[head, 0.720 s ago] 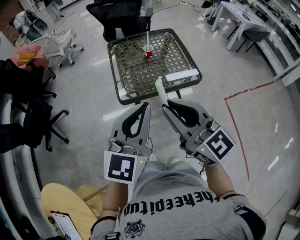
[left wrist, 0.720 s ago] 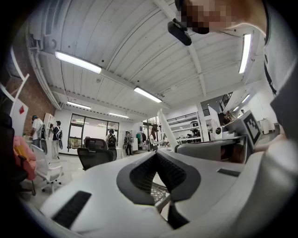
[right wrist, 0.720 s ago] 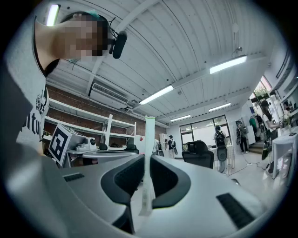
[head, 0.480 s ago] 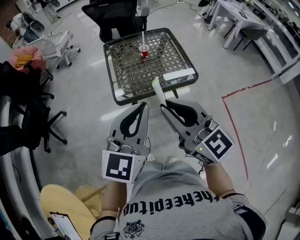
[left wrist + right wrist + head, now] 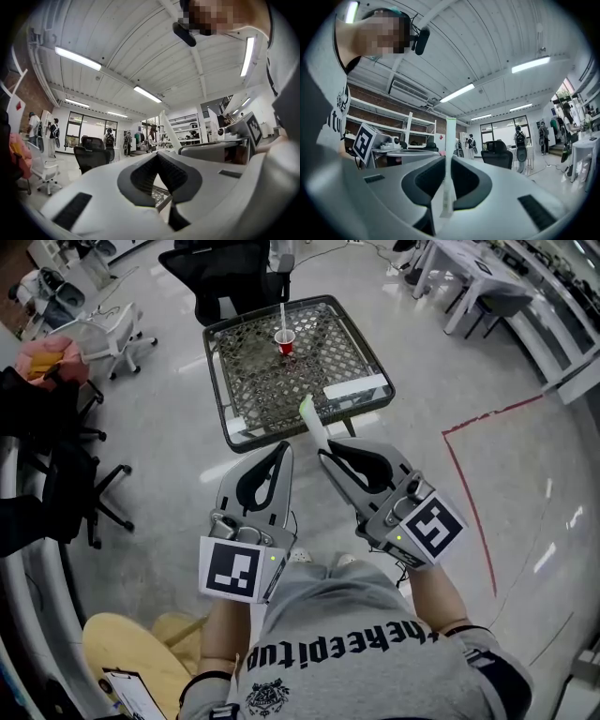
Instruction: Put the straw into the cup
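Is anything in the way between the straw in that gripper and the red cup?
Nothing visible blocks it. The straw in the right gripper points toward the red cup on the mesh table. Only a flat white strip lies at the table's near edge. The cup already holds a second straw.

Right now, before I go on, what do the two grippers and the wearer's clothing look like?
Both the left gripper and right gripper have pale grey shells with black padded jaws forming a loop. Each carries a white marker cube with black square patterns and a small green light. The person wears a grey short-sleeved T-shirt with black lettering.
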The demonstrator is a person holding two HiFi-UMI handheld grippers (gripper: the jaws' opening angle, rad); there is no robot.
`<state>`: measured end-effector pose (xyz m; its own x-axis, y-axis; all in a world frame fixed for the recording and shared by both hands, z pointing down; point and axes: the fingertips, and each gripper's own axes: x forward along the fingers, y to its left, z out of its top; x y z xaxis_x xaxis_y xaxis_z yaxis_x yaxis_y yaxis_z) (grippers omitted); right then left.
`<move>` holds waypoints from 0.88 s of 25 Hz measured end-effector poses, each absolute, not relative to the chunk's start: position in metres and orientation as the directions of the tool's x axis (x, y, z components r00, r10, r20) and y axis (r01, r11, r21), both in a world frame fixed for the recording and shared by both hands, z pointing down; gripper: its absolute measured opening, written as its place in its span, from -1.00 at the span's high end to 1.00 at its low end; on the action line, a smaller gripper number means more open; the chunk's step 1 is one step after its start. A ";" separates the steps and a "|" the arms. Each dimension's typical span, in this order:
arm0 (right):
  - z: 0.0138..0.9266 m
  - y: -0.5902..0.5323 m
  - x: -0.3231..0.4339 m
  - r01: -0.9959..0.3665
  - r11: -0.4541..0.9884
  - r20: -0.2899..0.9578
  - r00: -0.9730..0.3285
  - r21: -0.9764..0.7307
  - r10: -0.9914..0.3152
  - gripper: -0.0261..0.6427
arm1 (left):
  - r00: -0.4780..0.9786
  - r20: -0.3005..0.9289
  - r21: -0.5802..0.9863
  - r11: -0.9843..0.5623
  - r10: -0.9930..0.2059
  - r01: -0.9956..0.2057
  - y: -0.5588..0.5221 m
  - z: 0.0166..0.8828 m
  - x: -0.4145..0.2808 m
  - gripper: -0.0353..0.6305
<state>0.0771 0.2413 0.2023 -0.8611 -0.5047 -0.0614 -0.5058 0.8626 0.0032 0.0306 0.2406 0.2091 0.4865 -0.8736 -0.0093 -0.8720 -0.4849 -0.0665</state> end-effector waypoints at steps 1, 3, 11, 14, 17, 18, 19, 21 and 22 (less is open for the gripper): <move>0.203 0.241 0.076 -0.510 0.860 -0.057 -0.859 0.003 -0.509 0.76 | 0.489 -0.021 -0.064 -0.487 -0.872 -0.871 0.240 0.208 0.029 0.82; 0.206 0.239 0.073 -0.518 0.855 -0.048 -0.854 0.002 -0.518 0.76 | 0.498 -0.035 -0.059 -0.495 -0.867 -0.867 0.238 0.208 0.026 0.82; 0.219 0.234 0.054 -0.552 0.833 -0.070 -0.830 -0.041 -0.554 0.75 | 0.587 0.057 -0.086 -0.590 -0.807 -0.803 0.237 0.234 0.006 0.82; 0.224 0.234 0.052 -0.566 0.824 -0.059 -0.822 -0.035 -0.567 0.75 | 0.624 0.055 -0.076 -0.626 -0.780 -0.776 0.237 0.240 0.006 0.82; 0.227 0.234 0.050 -0.576 0.817 -0.047 -0.816 -0.002 -0.576 0.76 | 0.643 -0.013 -0.030 -0.642 -0.766 -0.766 0.233 0.239 0.006 0.82; 0.228 0.234 0.050 -0.576 0.818 -0.041 -0.817 0.003 -0.575 0.76 | 0.644 -0.009 -0.020 -0.644 -0.765 -0.765 0.232 0.241 0.005 0.82; 0.229 0.232 0.050 -0.574 0.819 -0.032 -0.818 0.005 -0.574 0.76 | 0.644 0.000 -0.013 -0.644 -0.765 -0.765 0.230 0.243 0.006 0.82; 0.232 0.229 0.053 -0.570 0.821 -0.005 -0.821 -0.002 -0.570 0.76 | 0.641 0.006 -0.009 -0.641 -0.768 -0.768 0.225 0.244 0.009 0.82; 0.233 0.225 0.055 -0.569 0.822 -0.002 -0.822 -0.005 -0.569 0.76 | 0.640 0.006 -0.012 -0.640 -0.768 -0.768 0.221 0.244 0.011 0.82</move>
<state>0.0546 0.2252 0.2328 -0.8221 -0.5693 -0.0024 -0.5693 0.8221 -0.0053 0.0113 0.2214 0.2440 0.6402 -0.7682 0.0064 -0.7681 -0.6402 -0.0124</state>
